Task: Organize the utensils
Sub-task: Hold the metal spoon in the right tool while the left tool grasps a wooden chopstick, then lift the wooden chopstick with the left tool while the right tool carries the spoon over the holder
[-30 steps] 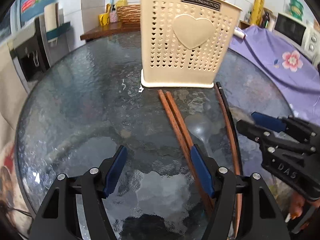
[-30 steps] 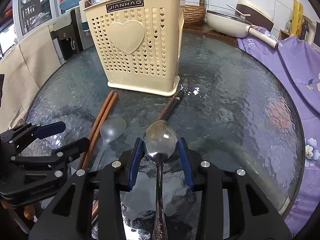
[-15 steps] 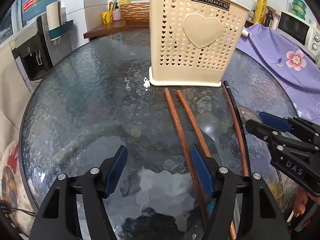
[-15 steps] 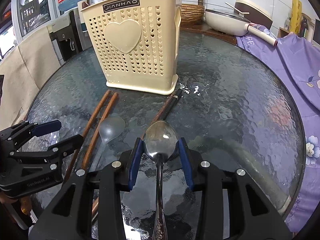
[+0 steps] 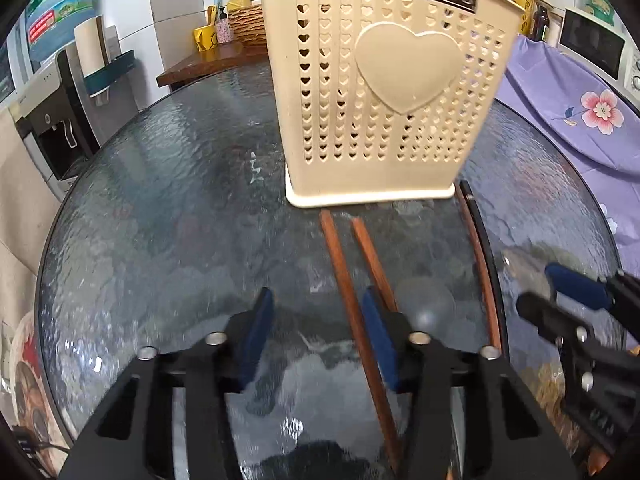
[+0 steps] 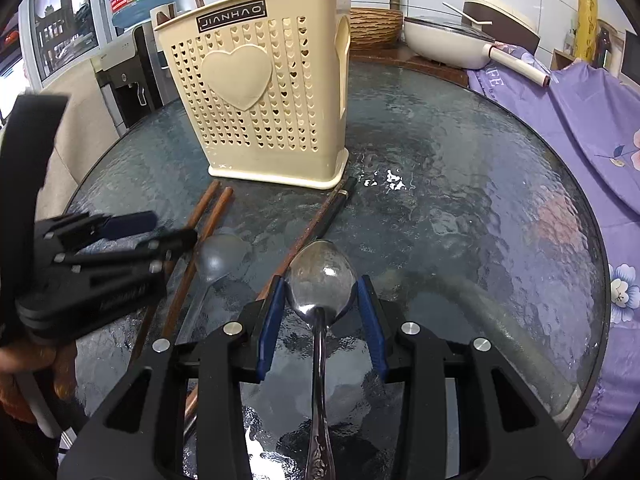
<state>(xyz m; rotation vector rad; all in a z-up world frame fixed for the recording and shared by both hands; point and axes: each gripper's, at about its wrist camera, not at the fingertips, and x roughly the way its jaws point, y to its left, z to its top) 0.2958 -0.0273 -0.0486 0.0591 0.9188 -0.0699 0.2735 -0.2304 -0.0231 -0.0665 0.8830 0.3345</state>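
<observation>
A cream perforated utensil holder (image 5: 392,92) with a heart stands on the round glass table (image 5: 168,208); it also shows in the right wrist view (image 6: 264,100). Two brown chopsticks (image 5: 352,292) lie in front of it, one running between the open fingers of my left gripper (image 5: 316,336). A clear plastic spoon (image 5: 424,304) and a darker chopstick pair (image 5: 480,256) lie to the right. My right gripper (image 6: 322,312) is shut on a metal spoon (image 6: 320,284), bowl forward, above the table.
A purple floral cloth (image 6: 592,128) covers the right side. A white pan (image 6: 448,46) and wicker basket (image 6: 374,26) sit on the counter behind. A water dispenser (image 5: 52,116) stands at the left. The table edge curves close on both sides.
My left gripper has moved forward towards the holder and its fingers have narrowed around a brown chopstick. The two brown chopsticks have spread apart. My right gripper keeps holding the metal spoon.
</observation>
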